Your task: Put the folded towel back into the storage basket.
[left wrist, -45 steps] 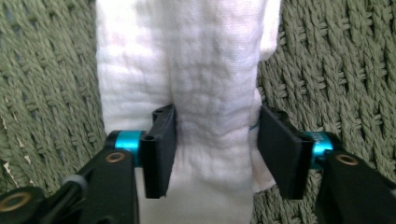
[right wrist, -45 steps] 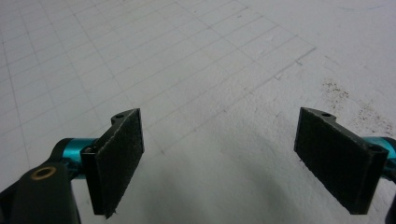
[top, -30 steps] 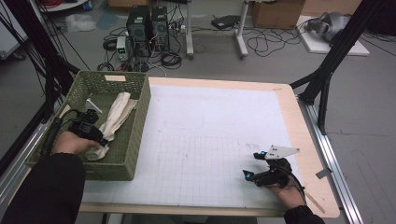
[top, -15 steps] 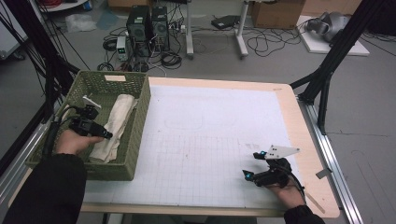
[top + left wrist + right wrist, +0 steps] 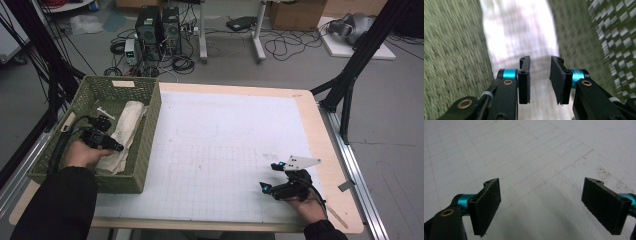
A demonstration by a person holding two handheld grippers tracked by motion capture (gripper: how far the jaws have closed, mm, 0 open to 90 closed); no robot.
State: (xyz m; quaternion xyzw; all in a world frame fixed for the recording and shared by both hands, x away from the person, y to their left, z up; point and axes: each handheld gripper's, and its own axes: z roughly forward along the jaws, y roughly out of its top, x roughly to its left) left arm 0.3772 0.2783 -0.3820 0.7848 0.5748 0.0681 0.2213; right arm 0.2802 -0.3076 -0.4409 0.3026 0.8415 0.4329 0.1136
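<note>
Table: wide white gridded work mat [image 5: 230, 150] on a pale wooden tabletop; I read it bare between my two grippers
Basket: green woven rectangular basket [image 5: 145, 145] at the mat's left edge; a pale label on its far rim
Cloth: cream folded fabric cloth [image 5: 126, 127] lying lengthwise inside the basket; a blurred pale strip ahead of the jaws in the left gripper view [image 5: 520, 32]
Left gripper: black two-jaw gripper [image 5: 540, 75] inside the basket over the cloth; jaws narrowly parted, clamping nothing
Right gripper: black gripper with a grey three-cornered plate [image 5: 274, 177] low over the mat's near right; jaws spread wide, empty
</note>
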